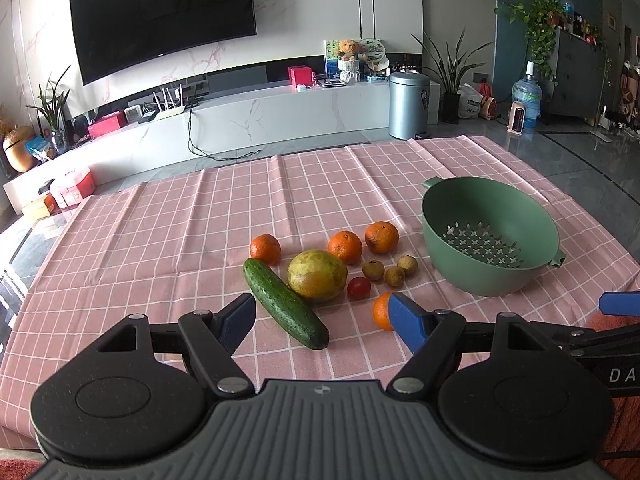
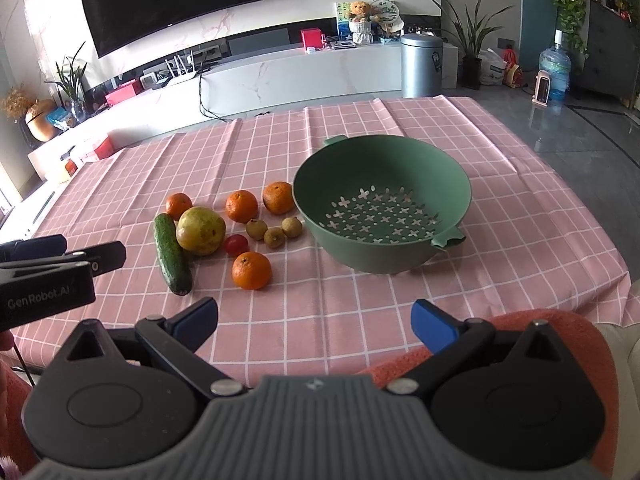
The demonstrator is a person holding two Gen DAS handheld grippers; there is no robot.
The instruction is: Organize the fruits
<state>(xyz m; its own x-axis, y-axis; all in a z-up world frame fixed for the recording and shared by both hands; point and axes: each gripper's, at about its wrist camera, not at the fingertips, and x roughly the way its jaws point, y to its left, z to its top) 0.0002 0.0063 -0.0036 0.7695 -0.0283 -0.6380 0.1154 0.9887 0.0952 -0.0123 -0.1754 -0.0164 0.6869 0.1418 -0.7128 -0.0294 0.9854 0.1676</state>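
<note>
With both grippers' jaws gaping empty, the round tangerines (image 2: 251,270) are risking rolling away from the colander (image 2: 380,208) if nudged.

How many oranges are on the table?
4. One behind the cucumber at, two near the colander at and, one nearest the camera. None seems hidden.

A matt green plastic colander (image 2: 380,200) is sitting on creased checked cloth (image 2: 500,200) covering the worktop, a bumpy-skinned cucumber (image 2: 172,254) lying at its nine o'clock.
</note>
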